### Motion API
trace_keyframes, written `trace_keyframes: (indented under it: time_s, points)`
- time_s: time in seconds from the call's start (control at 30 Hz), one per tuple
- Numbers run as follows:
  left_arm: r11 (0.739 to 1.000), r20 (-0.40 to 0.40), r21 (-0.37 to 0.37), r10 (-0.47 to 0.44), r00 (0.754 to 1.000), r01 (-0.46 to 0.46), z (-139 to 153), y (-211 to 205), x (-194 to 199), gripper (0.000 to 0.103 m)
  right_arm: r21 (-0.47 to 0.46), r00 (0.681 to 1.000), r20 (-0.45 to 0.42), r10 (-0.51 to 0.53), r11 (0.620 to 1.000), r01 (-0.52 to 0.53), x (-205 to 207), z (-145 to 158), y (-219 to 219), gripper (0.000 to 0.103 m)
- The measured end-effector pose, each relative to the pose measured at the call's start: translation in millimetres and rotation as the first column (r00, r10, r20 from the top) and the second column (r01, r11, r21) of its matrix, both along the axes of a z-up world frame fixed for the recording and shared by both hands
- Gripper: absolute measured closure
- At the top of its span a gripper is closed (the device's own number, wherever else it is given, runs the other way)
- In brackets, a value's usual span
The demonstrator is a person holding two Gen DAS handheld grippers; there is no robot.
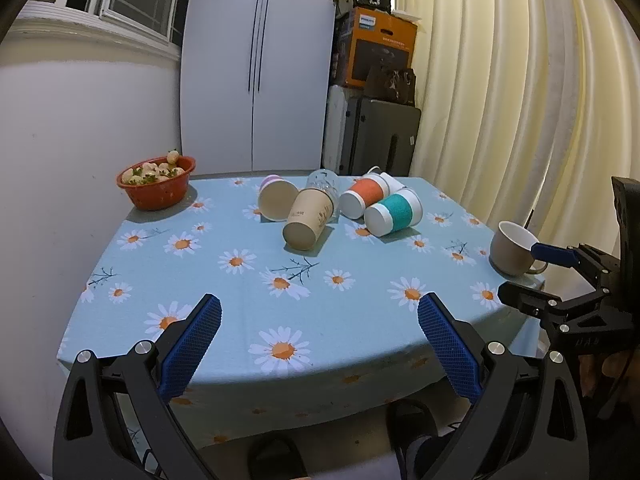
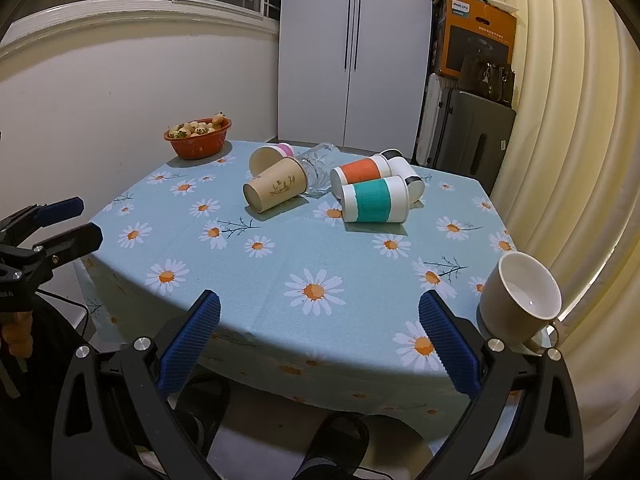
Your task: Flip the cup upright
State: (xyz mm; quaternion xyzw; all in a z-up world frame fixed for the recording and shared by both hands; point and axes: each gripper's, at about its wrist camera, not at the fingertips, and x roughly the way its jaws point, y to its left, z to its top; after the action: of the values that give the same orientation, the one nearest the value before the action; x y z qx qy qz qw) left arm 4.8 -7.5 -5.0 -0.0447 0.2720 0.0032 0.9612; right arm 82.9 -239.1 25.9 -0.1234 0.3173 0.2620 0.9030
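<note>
At 4 o'clock on the table [image 2: 280, 248], near its edge, stands the mug [image 2: 516, 300], upright (handle toward the curtain [image 2: 568, 120]). Just beside it the right gripper [image 2: 319, 309] hovers, fingers wide apart, holding nothing. Left gripper [image 1: 319, 312], at 7 o'clock, is likewise spread and empty. Toward 12 o'clock several cups [image 2: 372, 200] lie tipped; a fruit bowl [image 2: 198, 142] sits at 10.

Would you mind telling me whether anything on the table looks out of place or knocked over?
Yes. A cluster of cups lies tipped on its side mid-table: the brown paper cup, a clear glass, the orange-banded cup and the teal-banded cup. Only the beige mug stands upright, close to the table's edge.
</note>
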Motion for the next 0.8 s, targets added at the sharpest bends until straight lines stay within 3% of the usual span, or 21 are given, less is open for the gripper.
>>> trace_keyframes:
  time_s: [0.33,0.5,0.8]
  points:
    - [0.998,-0.070,-0.044,-0.036,0.997,0.033,0.1,7.0,31.4,0.007,0.048,0.997,-0.077,0.004,0.999,0.000,23.5,3.9,-3.4,0.004]
    - [0.997,-0.125,-0.037,-0.065,0.990,0.060,5.5,13.5,71.3,0.007,0.045,0.996,-0.080,0.030,0.999,-0.027,41.2,6.8,3.8,0.004]
    - [0.994,-0.276,-0.058,-0.102,0.956,0.089,5.6,30.4,163.0,0.007,0.113,0.979,-0.194,0.063,0.993,-0.041,97.0,7.1,12.3,0.004]
